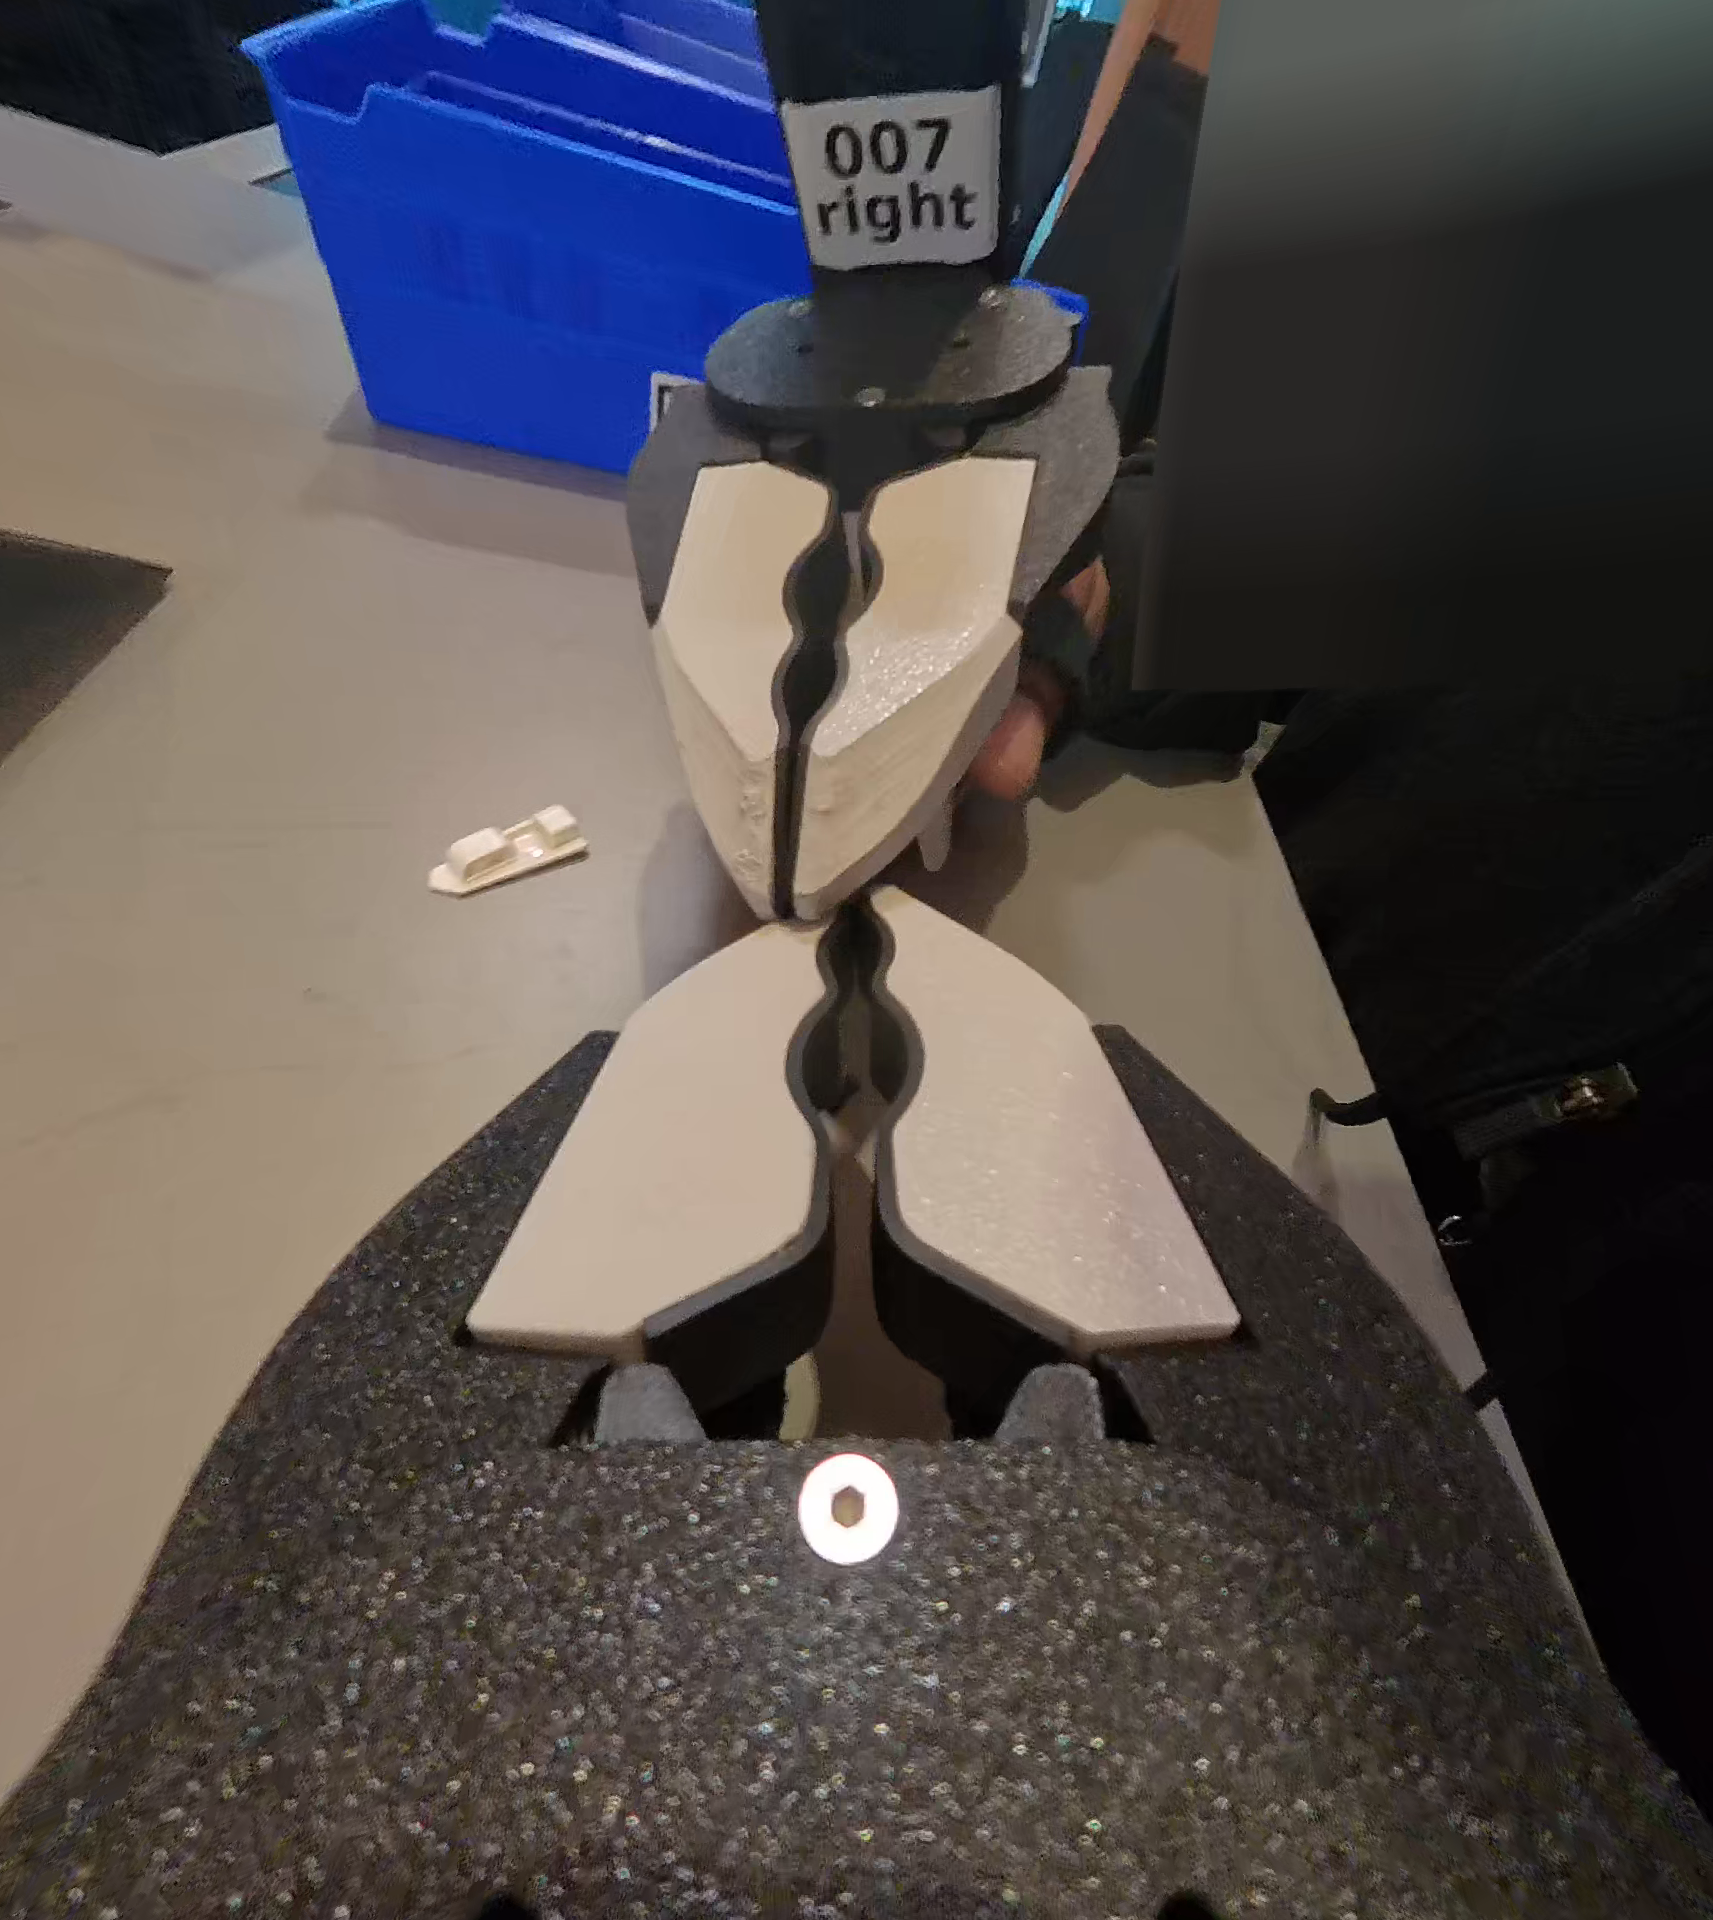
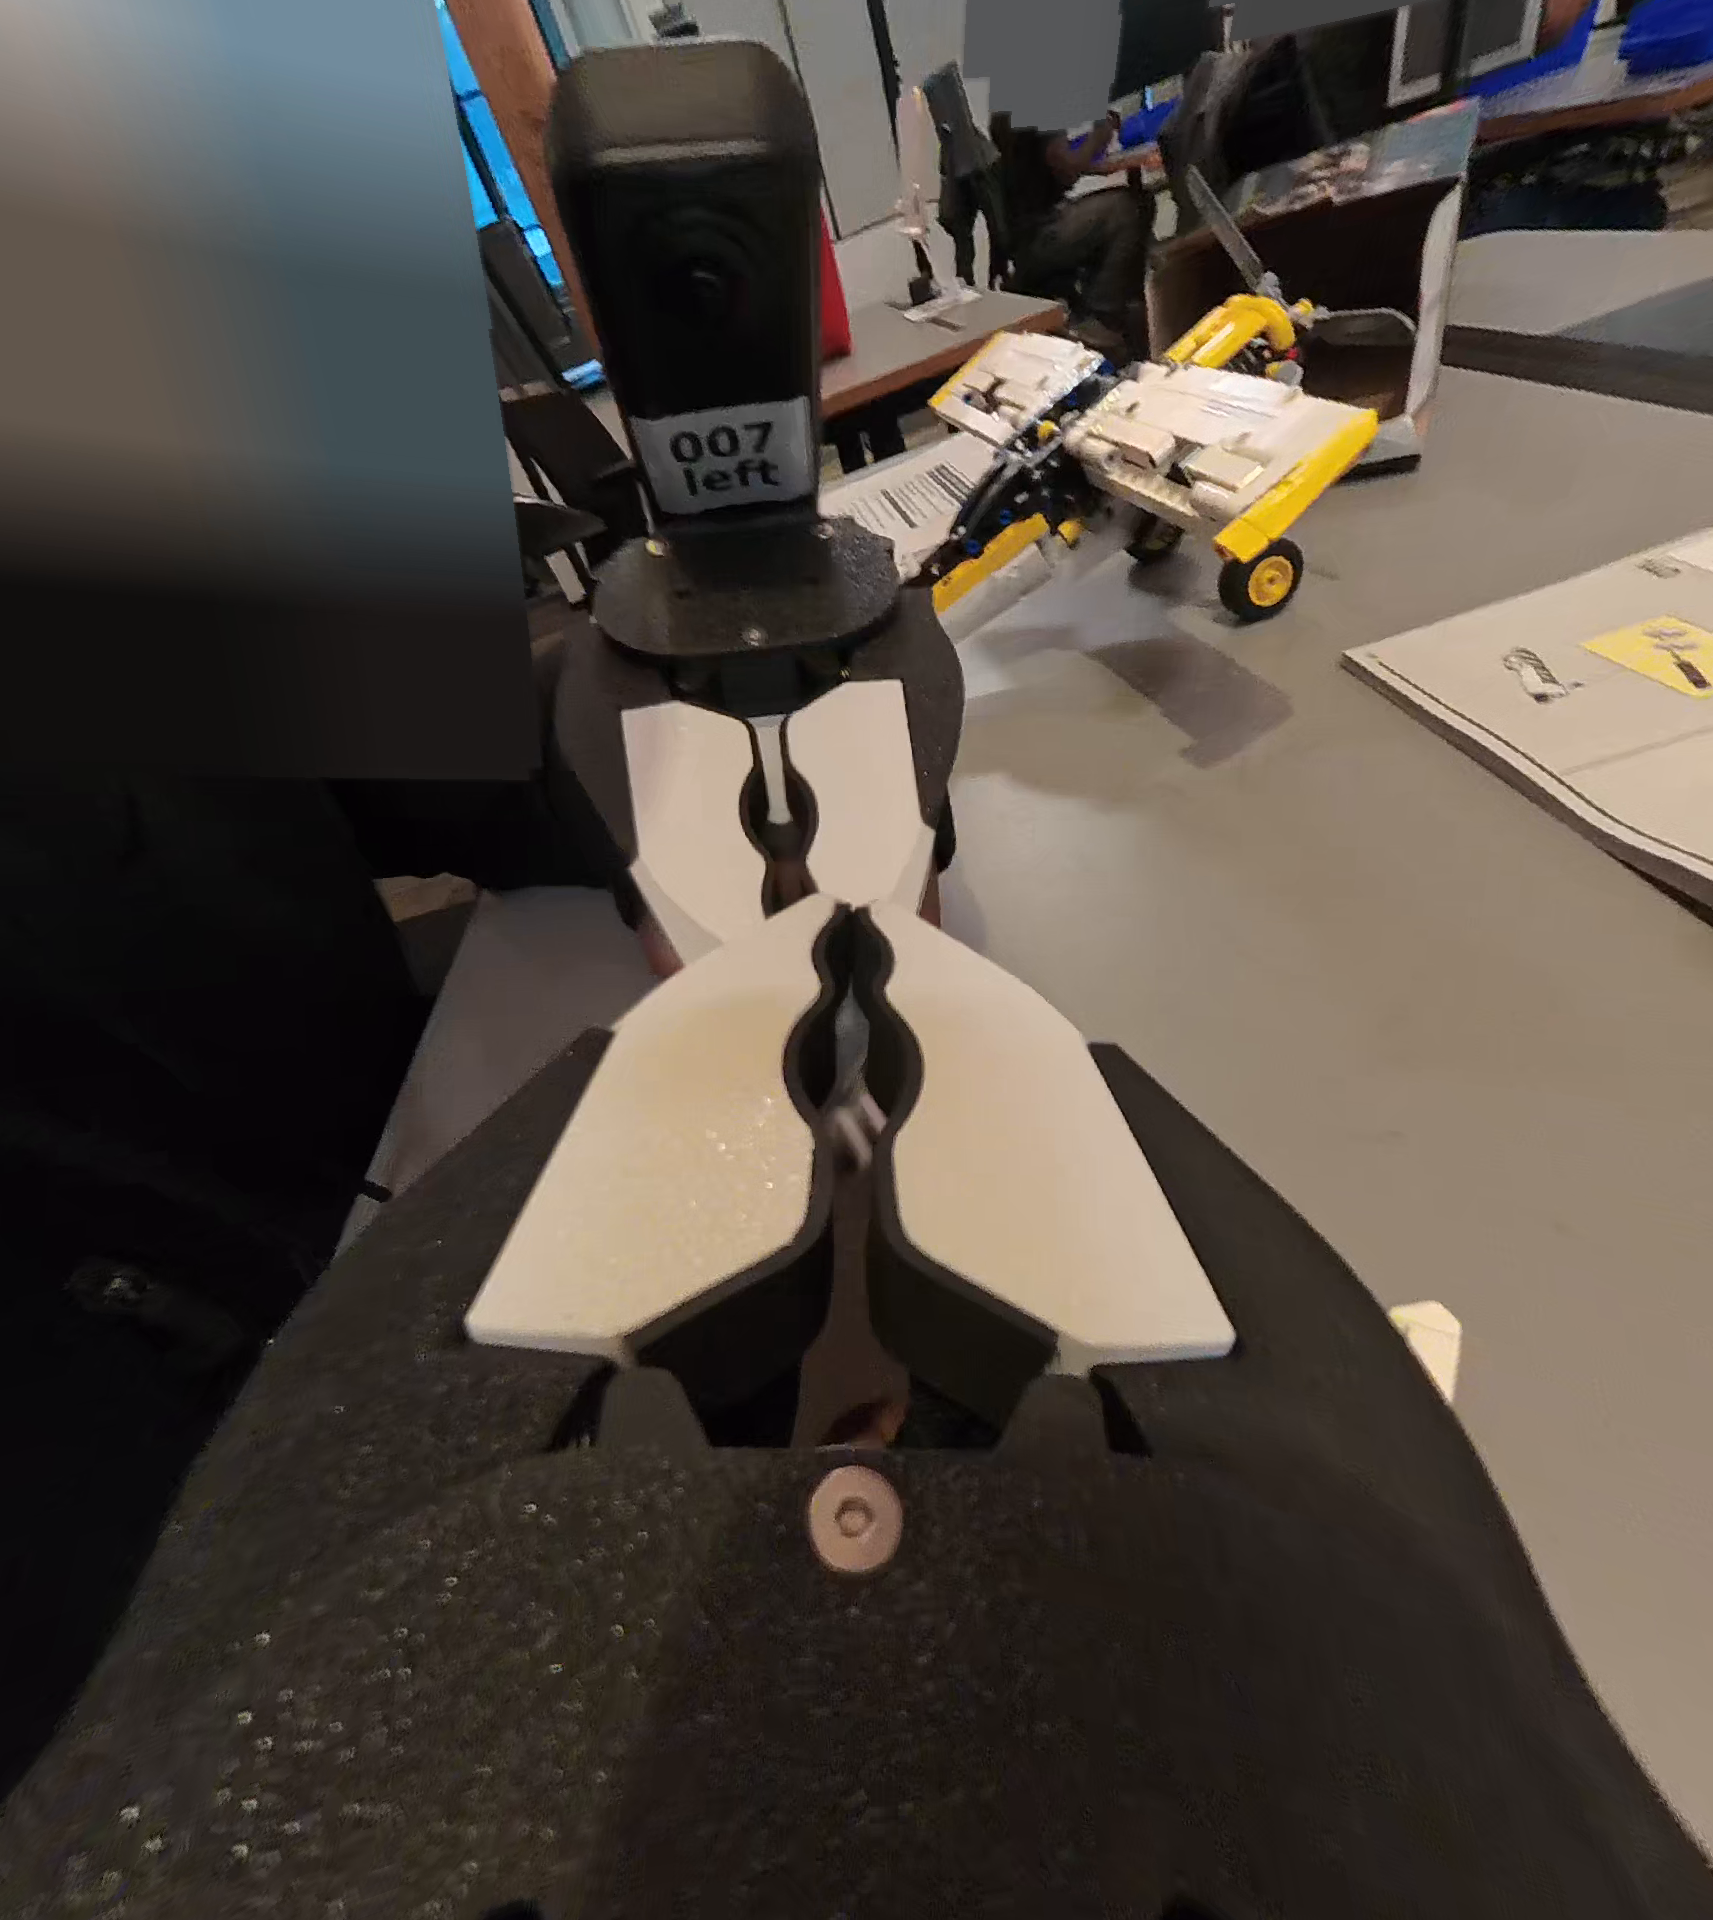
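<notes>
Grey table [image 1: 208, 1039], broad and mostly bare, beneath two hand-held grippers meeting nose to nose above its near edge. Blue bin [image 1: 540, 270] with upright dividers, well beyond and left of the left gripper [image 1: 857, 920]. Yellow-and-white brick-built plane [image 2: 1174, 436], far ahead and right of the right gripper [image 2: 847, 914], parked before an open cardboard box [image 2: 1351, 260]. Open instruction booklet [image 2: 1610, 727], off to the right of that gripper, flat on the table. Printed sheet with a barcode [image 2: 909, 499], partly tucked under the plane. Small white plastic clip [image 1: 509, 847], lying alone on the table ahead and left of the left gripper, untouched.

Left gripper: white fingers pressed together, nothing visible between them. Right gripper: likewise pressed together and bare, held tilted from beyond, its tip resting against or just beside the left one's tip. Gloved hand [image 1: 1060, 644] wrapped behind the right gripper. No part in either grasp; neither tool at work on the plane, the clip the nearest loose piece.
</notes>
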`<state>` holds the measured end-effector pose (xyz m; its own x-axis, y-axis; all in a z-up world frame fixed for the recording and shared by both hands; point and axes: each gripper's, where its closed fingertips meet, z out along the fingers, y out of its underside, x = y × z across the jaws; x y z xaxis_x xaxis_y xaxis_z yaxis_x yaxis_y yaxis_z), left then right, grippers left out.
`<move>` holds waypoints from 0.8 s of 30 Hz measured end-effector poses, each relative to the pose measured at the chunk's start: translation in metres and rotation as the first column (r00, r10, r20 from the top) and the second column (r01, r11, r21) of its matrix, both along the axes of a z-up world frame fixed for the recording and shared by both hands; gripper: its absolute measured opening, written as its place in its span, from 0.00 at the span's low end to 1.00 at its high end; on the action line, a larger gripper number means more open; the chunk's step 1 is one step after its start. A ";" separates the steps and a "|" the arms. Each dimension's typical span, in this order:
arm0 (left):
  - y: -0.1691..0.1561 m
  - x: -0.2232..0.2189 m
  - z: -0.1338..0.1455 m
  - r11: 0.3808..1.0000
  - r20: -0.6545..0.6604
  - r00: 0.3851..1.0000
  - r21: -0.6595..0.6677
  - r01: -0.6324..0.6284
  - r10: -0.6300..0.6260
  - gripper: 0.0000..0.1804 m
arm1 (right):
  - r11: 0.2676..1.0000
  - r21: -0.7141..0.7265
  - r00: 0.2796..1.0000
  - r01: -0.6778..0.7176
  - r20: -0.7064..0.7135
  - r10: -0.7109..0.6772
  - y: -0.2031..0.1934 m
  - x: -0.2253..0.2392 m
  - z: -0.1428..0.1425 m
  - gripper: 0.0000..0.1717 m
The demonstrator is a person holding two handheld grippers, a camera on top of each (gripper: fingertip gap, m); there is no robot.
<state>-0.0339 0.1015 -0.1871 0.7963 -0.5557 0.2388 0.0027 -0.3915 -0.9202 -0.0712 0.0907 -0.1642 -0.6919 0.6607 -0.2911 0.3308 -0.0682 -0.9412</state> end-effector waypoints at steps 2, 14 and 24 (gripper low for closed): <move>0.000 -0.005 0.000 1.000 0.001 1.000 0.000 -0.031 0.031 0.00 | 1.000 0.012 0.999 0.025 0.021 -0.025 0.004 -0.003 -0.003 0.00; -0.007 -0.074 0.014 0.952 0.070 0.949 -0.034 -0.304 0.306 0.04 | 0.955 0.274 0.980 0.110 0.128 -0.150 0.026 -0.012 -0.036 0.10; -0.021 -0.060 -0.018 0.916 -0.209 0.927 -0.191 -0.352 0.313 0.09 | 0.869 0.494 0.973 0.032 0.184 -0.140 -0.005 -0.015 -0.066 0.17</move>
<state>-0.0936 0.0810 -0.2056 0.9651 -0.2002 0.1689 0.0193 -0.5888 -0.8080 -0.0864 0.0861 -0.2305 -0.5856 0.8092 -0.0481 0.5350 0.3413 -0.7729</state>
